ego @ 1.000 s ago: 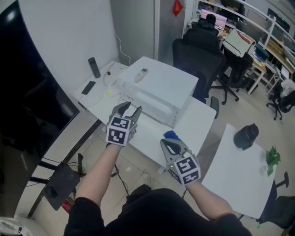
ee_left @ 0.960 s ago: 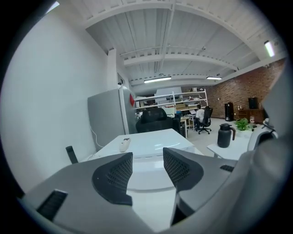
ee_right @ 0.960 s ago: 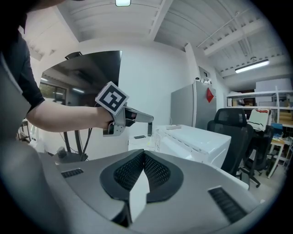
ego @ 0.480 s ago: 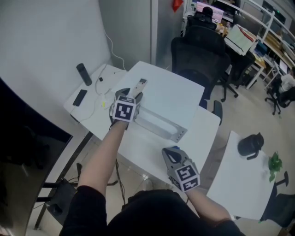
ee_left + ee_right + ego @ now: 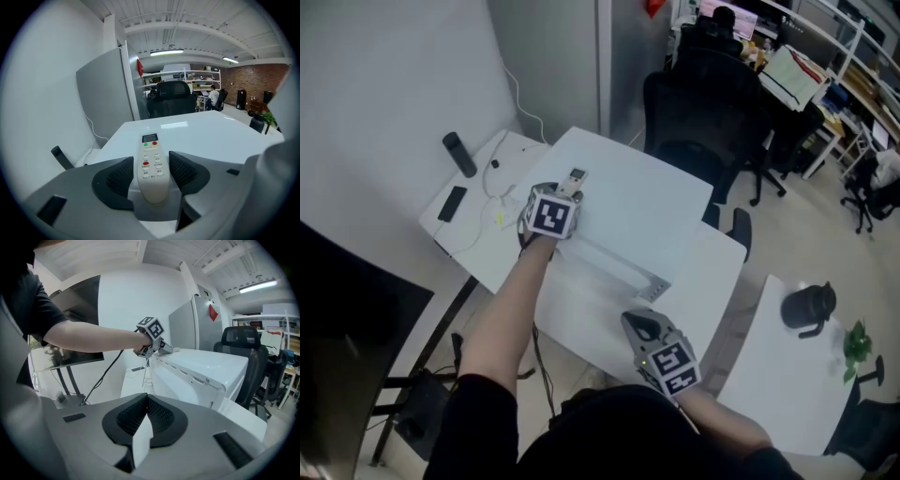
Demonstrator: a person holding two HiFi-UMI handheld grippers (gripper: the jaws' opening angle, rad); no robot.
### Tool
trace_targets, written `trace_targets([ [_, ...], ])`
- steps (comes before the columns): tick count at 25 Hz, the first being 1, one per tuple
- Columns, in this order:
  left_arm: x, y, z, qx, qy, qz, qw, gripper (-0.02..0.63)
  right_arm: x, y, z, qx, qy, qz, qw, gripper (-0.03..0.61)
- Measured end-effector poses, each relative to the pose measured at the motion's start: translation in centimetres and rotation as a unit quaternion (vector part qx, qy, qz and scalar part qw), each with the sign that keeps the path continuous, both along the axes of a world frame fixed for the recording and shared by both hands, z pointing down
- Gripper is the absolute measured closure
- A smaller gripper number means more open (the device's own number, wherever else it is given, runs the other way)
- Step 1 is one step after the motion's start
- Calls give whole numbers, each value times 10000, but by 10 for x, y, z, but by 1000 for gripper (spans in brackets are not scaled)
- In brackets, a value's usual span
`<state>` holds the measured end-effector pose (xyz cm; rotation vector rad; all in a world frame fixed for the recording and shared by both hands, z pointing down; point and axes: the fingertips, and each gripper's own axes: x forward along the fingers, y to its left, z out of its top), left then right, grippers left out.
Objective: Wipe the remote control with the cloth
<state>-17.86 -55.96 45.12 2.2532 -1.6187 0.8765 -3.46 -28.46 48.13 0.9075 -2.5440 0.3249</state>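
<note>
A white remote control (image 5: 576, 176) (image 5: 150, 145) with red and green buttons lies flat on top of a white box (image 5: 647, 206). My left gripper (image 5: 569, 191) (image 5: 151, 165) is open over the box's near-left corner. Its jaws have just been opening, and the remote's near end lies between the pads without being squeezed. My right gripper (image 5: 637, 324) (image 5: 146, 416) hangs shut low in front of the table (image 5: 581, 309), well short of the box. A pale strip shows below its closed pads; I cannot tell whether it is cloth. No cloth is clearly visible.
A black cylinder (image 5: 459, 155), a flat black device (image 5: 451, 203) and white cables (image 5: 502, 178) lie on the table left of the box. A black office chair (image 5: 694, 103) stands behind it. At the right, a second white table (image 5: 769, 375) carries a black object (image 5: 806, 305).
My left gripper reached forward across the table onto the box top, and its jaws now straddle the remote. The right gripper sank a little toward the table's near edge.
</note>
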Motion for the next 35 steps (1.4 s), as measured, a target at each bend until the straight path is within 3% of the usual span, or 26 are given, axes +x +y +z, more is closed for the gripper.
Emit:
trace_targets([
  [10, 4, 2, 2, -154, 195, 163, 9996, 413, 1, -1, -4, -30, -33, 105, 9999, 577],
  [13, 2, 9, -6, 83, 167, 178, 9997, 414, 3, 2, -3, 7, -17, 139, 9999, 577],
  [17, -4, 31, -32, 721, 150, 243, 9970, 414, 5, 6, -4, 41, -24, 276, 9996, 577],
  [25, 2, 144, -54, 1296, 471, 712, 9879, 414, 16, 17, 8, 87, 76, 617, 9980, 577],
  [35, 19, 292, 14, 1119, 665, 1170, 9846, 414, 73, 37, 53, -182, 436, 1487, 9878, 575],
])
